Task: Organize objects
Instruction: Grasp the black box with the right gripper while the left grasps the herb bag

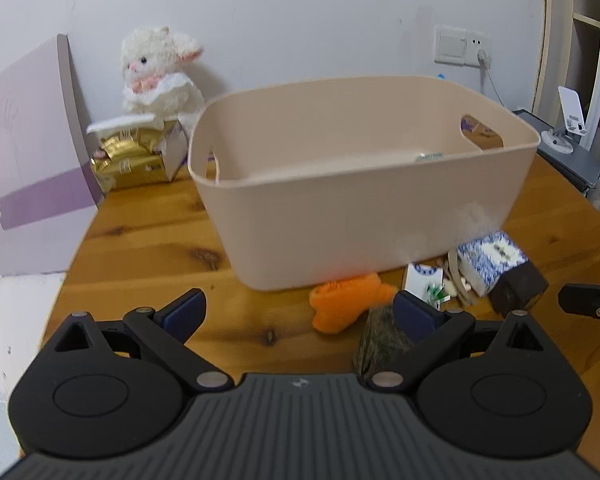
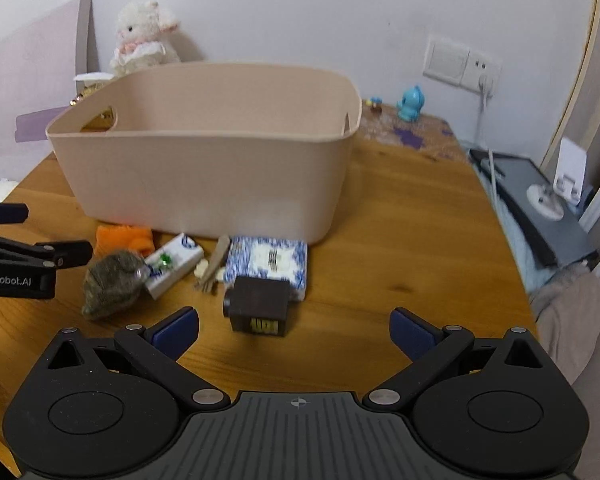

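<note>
A beige plastic bin (image 1: pixel 364 216) (image 2: pixel 204 184) stands on the wooden table (image 1: pixel 148 240) (image 2: pixel 400 240). In front of it lie an orange cloth (image 1: pixel 348 304) (image 2: pixel 126 237), a grey-green stone-like lump (image 1: pixel 380 344) (image 2: pixel 112 280), a small white packet (image 1: pixel 420 280) (image 2: pixel 172 264), a blue-white tissue pack (image 1: pixel 492 260) (image 2: pixel 268 260) and a dark brown box (image 1: pixel 520 288) (image 2: pixel 260 304). My left gripper (image 1: pixel 300 312) is open and empty, near the orange cloth and the lump. My right gripper (image 2: pixel 294 330) is open and empty, just before the dark box.
A white plush lamb (image 1: pixel 160 72) (image 2: pixel 144 36) and a gold packet (image 1: pixel 132 160) sit at the back left by a pink board (image 1: pixel 28 160). A blue figurine (image 2: pixel 411 104) stands at the back right. A grey shelf (image 2: pixel 540 208) lies beyond the table's right edge.
</note>
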Tool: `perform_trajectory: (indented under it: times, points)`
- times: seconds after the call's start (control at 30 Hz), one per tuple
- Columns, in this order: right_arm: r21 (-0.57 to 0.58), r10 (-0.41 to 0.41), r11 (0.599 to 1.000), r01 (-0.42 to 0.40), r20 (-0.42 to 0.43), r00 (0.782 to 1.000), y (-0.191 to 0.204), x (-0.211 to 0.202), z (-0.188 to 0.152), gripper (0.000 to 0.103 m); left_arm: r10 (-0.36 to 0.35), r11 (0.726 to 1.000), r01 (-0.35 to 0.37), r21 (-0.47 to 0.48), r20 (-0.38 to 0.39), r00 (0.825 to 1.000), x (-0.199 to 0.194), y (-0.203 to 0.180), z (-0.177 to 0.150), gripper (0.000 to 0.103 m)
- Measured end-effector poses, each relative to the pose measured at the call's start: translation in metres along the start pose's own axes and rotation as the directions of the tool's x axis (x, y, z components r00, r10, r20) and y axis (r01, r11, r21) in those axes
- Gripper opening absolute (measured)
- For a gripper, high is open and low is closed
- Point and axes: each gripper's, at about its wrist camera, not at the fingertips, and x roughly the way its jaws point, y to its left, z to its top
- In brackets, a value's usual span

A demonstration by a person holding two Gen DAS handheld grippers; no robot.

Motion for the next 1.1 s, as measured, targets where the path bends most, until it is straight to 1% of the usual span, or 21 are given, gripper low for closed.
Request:
perform_trajectory:
  times: [0.17,0.23,0.3,0.47,0.57,0.63,0.67,0.7,0.73,0.77,0.8,0.83,0.87,0.9,0.93,0.97,1.0,1.1]
  points:
    - [-0.002,-0.005,1.0,0.005,-0.031,1.0,0.0,0.018,-0.008,0.103,-0.045,0.999,0.044,-0.003,-0.056,0.997,0.015,-0.003,-0.013,0.1]
    - [0.002,-0.001,1.0,0.001,-0.043,0.999,0.0,0.026,-0.011,0.103,-0.059,0.998,0.06,0.004,-0.058,0.997,0.021,-0.005,-0.018,0.1]
    - [0.007,0.005,1.0,-0.005,-0.053,0.999,-0.001,0.032,-0.011,0.103,-0.089,0.996,0.088,-0.008,-0.056,0.994,0.024,-0.005,-0.02,0.1]
    - [0.017,0.02,1.0,-0.019,-0.053,0.998,-0.002,0.047,-0.009,0.103,-0.133,0.991,0.133,-0.001,-0.081,0.988,0.032,-0.01,-0.02,0.1]
    - [0.022,0.029,0.999,-0.028,-0.047,0.998,0.0,0.053,-0.008,0.103,-0.165,0.986,0.164,-0.015,-0.091,0.982,0.036,-0.011,-0.022,0.1]
    - [0.022,0.032,0.999,-0.031,-0.036,0.999,0.002,0.054,-0.008,0.1,-0.181,0.983,0.179,-0.027,-0.097,0.979,0.037,-0.011,-0.023,0.1]
    - [0.021,0.034,0.999,-0.033,-0.03,0.999,0.003,0.055,-0.008,0.095,-0.189,0.982,0.187,-0.031,-0.099,0.977,0.037,-0.011,-0.023,0.099]
    - [0.02,0.036,0.999,-0.035,-0.026,0.999,0.003,0.055,-0.008,0.09,-0.196,0.98,0.194,-0.033,-0.103,0.975,0.038,-0.011,-0.023,0.096]
    - [0.022,0.038,0.999,-0.037,-0.024,0.999,0.004,0.055,-0.008,0.088,-0.203,0.979,0.201,-0.032,-0.108,0.973,0.039,-0.011,-0.024,0.094]
    - [0.022,0.042,0.999,-0.042,-0.025,0.999,0.005,0.056,-0.007,0.084,-0.217,0.976,0.215,-0.033,-0.108,0.97,0.039,-0.012,-0.024,0.09]
    - [0.023,0.048,0.999,-0.047,-0.025,0.999,0.006,0.057,-0.008,0.077,-0.228,0.974,0.226,-0.033,-0.109,0.968,0.04,-0.012,-0.024,0.085]
    - [0.024,0.05,0.998,-0.049,-0.023,0.998,0.005,0.058,-0.007,0.075,-0.242,0.97,0.24,-0.034,-0.107,0.964,0.04,-0.012,-0.024,0.083]
    - [0.019,0.045,0.999,-0.045,-0.012,0.999,0.007,0.058,-0.007,0.068,-0.249,0.969,0.247,-0.027,-0.101,0.963,0.039,-0.012,-0.024,0.078]
    - [0.019,0.052,0.998,-0.052,-0.006,0.999,0.007,0.057,-0.007,0.058,-0.251,0.968,0.251,-0.014,-0.096,0.963,0.039,-0.014,-0.024,0.07]
    - [0.023,0.062,0.998,-0.062,-0.001,0.998,0.007,0.056,-0.007,0.053,-0.244,0.969,0.246,0.004,-0.092,0.965,0.038,-0.015,-0.025,0.066]
    - [0.024,0.063,0.998,-0.063,0.0,0.998,0.007,0.056,-0.006,0.043,-0.231,0.972,0.234,0.028,-0.086,0.969,0.038,-0.018,-0.025,0.059]
    - [0.022,0.064,0.998,-0.064,0.002,0.998,0.008,0.056,-0.005,0.041,-0.222,0.973,0.226,0.045,-0.08,0.972,0.038,-0.019,-0.026,0.056]
    - [0.016,0.066,0.998,-0.066,0.003,0.998,0.009,0.056,-0.005,0.041,-0.229,0.97,0.233,0.065,-0.074,0.971,0.038,-0.02,-0.027,0.05]
